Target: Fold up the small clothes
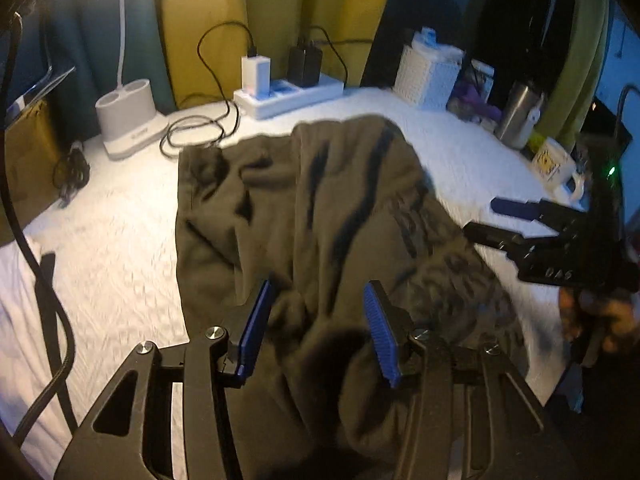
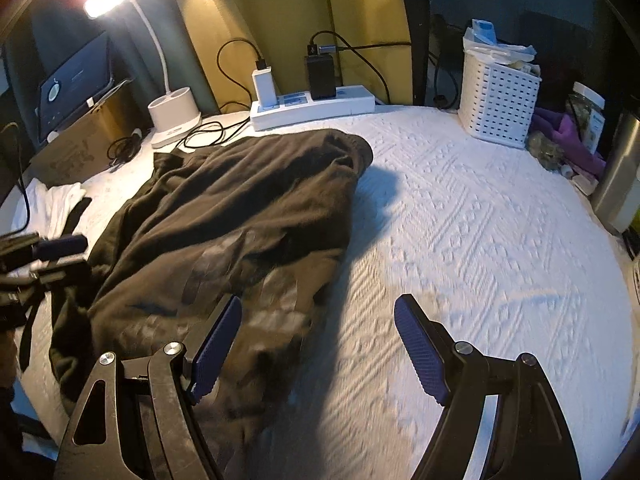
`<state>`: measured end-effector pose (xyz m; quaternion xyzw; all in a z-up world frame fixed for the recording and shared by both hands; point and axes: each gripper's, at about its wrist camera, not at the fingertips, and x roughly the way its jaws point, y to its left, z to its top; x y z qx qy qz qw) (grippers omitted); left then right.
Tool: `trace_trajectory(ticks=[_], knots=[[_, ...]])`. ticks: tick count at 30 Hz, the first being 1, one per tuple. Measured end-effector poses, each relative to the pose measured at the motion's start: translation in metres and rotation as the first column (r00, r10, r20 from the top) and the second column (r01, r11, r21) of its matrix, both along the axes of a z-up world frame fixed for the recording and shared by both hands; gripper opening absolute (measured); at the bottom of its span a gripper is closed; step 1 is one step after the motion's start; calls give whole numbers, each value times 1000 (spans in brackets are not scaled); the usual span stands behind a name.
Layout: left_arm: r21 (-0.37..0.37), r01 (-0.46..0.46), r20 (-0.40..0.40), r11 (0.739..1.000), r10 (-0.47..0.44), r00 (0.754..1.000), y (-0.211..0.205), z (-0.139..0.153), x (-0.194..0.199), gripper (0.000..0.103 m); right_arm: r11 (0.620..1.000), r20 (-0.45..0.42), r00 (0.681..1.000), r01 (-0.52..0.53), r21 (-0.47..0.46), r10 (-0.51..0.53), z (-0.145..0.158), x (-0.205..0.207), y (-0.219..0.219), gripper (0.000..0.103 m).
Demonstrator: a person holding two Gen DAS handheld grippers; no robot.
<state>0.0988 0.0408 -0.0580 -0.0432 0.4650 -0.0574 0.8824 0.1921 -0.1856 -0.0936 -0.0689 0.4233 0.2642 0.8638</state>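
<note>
Mid-fold: dark garment [image 2: 224,216] lies bunched on white cover [image 2: 460,220]. Left gripper [image 1: 316,328] spread, pinching nothing; right gripper [image 2: 316,352] wide apart, empty. Next: likely regrasp 1 edge.

Each gripper is a black frame with triangular cut-outs and round silver screws. The left gripper [image 1: 318,330] and right gripper [image 2: 318,350] carry ribbed blue pads [image 1: 382,334]. White markings show at right of the left-wrist view.
</note>
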Motion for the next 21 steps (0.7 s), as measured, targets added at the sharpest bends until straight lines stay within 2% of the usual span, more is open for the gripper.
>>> trace_trajectory(ticks=[5,6,7,10,15,21], knots=[[39,17,10,999,-17,1000,-3,-11,-21,46,1000,-5,1000,-3,-7,3,-3,-21,-5,80],[38,20,13,999,-20,1000,-3,-13,-25,42,1000,-7,1000,-3,-9,3,-4,-25,-6,80],[31,22,16,999,-23,1000,-2,-14,-30,29,1000,-9,1000,-4,-10,4,-5,-28,-6,80],[26,9,36,1000,-10,999,2,-14,-42,14,1000,-13,1000,-6,-11,5,-8,-39,-7,80],[7,-52,78,999,52,996,15,-7,-62,11,1000,-13,1000,-20,-24,19,-10,-53,-3,80],[-16,-111,83,994,112,990,32,-13,-81,9,998,-7,999,-44,-37,44,-11,-68,5,80]])
